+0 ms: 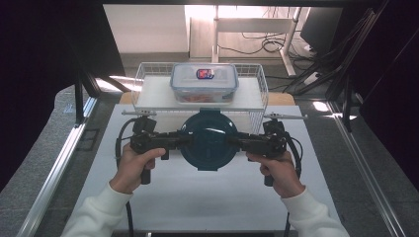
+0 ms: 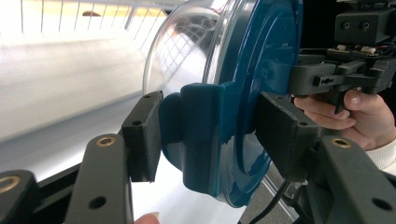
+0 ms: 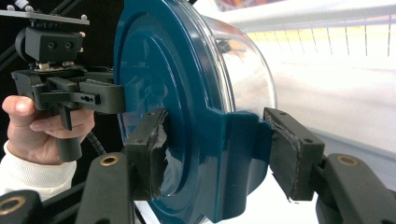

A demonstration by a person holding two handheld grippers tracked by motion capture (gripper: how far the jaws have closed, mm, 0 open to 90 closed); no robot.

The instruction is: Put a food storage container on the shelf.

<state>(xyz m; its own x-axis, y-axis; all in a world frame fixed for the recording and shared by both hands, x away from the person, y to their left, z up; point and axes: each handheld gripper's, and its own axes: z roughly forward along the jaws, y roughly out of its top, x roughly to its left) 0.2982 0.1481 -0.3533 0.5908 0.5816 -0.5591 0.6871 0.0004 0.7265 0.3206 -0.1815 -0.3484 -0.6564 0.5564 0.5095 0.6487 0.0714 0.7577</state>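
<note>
OK, both hands at the near edge of the table [image 1: 197, 197], white sleeves coming in from 6 o'clock. Left gripper [image 1: 185, 140] and right gripper [image 1: 232, 142] point at each other, each clamped on one side tab of the bowl [image 1: 208, 139]: a round clear bowl with a dark blue lid, lid up in the high view. Left grips at the bowl's 9 o'clock, right at its 3 o'clock. Left gripper view: jaws part closed, pads pressed on either face of the blue tab [image 2: 198, 135], clear bowl wall [image 2: 182, 51] on the far side of the lid, the other hand and its gripper beyond. Right gripper view: same picture mirrored, pads squeezing the opposite tab [image 3: 233, 154], one pad's rubber frayed at the edge. The bowl looks lifted off the white surface, with table showing under it in both gripper views. Past the bowl, at 12 o'clock, a white wire basket [image 1: 141, 81] sits on the table; the bowl's far rim overlaps its front wall in the high view. Inside the basket, a clear box [image 1: 204, 83] with a snap lid and a red label on top. Beyond that, floor, cables and a table leg.
</note>
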